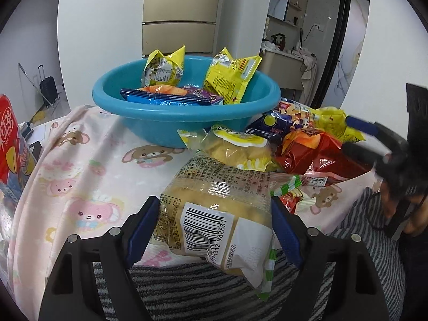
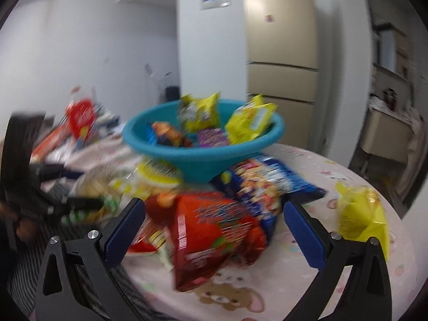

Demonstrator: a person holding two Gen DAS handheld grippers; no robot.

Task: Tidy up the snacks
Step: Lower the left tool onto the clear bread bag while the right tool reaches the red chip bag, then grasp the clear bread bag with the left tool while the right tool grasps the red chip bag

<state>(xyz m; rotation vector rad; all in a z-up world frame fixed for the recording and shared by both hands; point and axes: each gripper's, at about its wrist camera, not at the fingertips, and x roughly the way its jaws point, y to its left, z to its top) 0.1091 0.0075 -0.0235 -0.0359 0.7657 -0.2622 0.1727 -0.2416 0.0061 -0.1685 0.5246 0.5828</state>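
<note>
Left wrist, bread packet (image 1: 214, 208) pinched between left gripper (image 1: 214, 230) pads

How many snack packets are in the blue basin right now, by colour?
yellow packets: 2
blue packet: 1
orange packet: 1
purple packet: 1
Total: 5 visible in the blue basin; any buried underneath cannot be seen.
</note>
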